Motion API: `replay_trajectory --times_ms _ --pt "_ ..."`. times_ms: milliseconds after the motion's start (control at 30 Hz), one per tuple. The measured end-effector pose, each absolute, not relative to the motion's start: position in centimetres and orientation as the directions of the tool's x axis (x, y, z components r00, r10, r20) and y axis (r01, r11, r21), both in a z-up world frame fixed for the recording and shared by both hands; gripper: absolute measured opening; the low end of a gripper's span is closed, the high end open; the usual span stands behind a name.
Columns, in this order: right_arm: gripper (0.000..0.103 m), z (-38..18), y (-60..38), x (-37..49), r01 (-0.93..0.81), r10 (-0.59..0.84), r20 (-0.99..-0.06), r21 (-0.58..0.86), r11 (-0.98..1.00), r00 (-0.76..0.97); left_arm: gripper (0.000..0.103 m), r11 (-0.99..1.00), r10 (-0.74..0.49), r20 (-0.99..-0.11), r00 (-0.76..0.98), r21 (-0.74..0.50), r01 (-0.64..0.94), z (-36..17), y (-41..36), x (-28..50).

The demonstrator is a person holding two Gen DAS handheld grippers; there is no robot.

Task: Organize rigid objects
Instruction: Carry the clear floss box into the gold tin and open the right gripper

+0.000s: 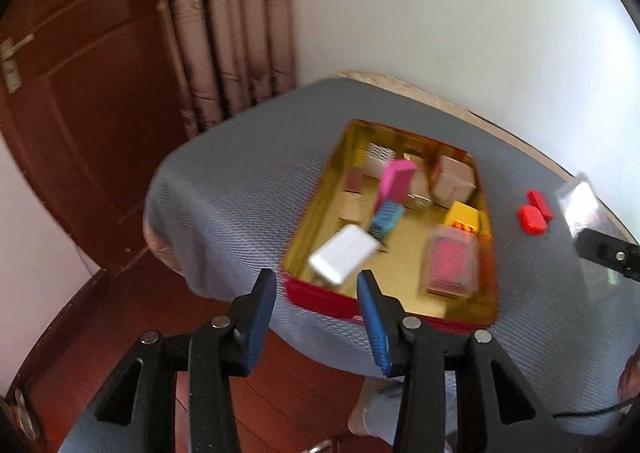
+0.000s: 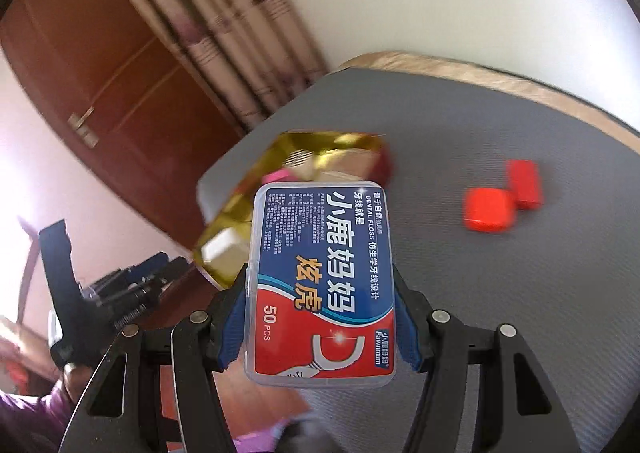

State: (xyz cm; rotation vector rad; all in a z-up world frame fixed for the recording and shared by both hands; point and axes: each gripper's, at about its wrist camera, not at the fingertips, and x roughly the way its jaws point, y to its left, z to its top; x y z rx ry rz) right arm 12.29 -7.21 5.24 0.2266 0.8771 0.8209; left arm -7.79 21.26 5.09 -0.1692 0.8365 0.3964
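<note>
Right tool (image 2: pixel 320 317) pinches a floss box (image 2: pixel 322 285) above the table (image 2: pixel 500 293); left tool (image 1: pixel 316 289) spread, holding nothing, by the tin (image 1: pixel 320 299); two red blocks (image 2: pixel 488 209) beyond, touching.

Both views are lit by soft daylight; the wall (image 1: pixel 460 13) at the upper right of each frame is washed out to a pale glow. Strong fisheye bending is seen at the edges, where the door (image 1: pixel 80 113) and curtain (image 2: pixel 240 53) are curved and dark corners are left. Motion blur is spread across the tin (image 1: pixel 312 293) and its contents in the left view, and across the background of the right view, while the floss box (image 2: pixel 324 285) label is rendered sharp.
</note>
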Motion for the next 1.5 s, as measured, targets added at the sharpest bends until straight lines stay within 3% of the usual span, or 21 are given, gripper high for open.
replay_trajectory --times_ms 367,533,1267,1500 --pt "0.059 3.5 3.1 14.0 -0.578 0.706 -0.656 0.478 0.661 0.266 0.044 0.937 0.276 -0.716 0.641 0.050 -0.347 4.8 20.6 -7.5" --pt "0.059 2.2 4.3 14.7 -0.553 0.678 -0.686 0.468 0.689 0.265 0.054 0.939 0.293 -0.702 0.650 0.082 -0.334 4.7 20.0 -7.4" --pt "0.060 0.6 7.0 15.4 -0.529 0.635 -0.719 0.436 0.728 0.281 0.054 0.938 0.285 -0.749 0.598 0.090 -0.335 3.6 20.3 -6.9" --pt "0.064 0.6 7.1 15.4 -0.523 0.650 -0.711 0.458 0.718 0.270 0.054 0.937 0.289 -0.756 0.587 0.098 -0.336 3.5 20.2 -6.8"
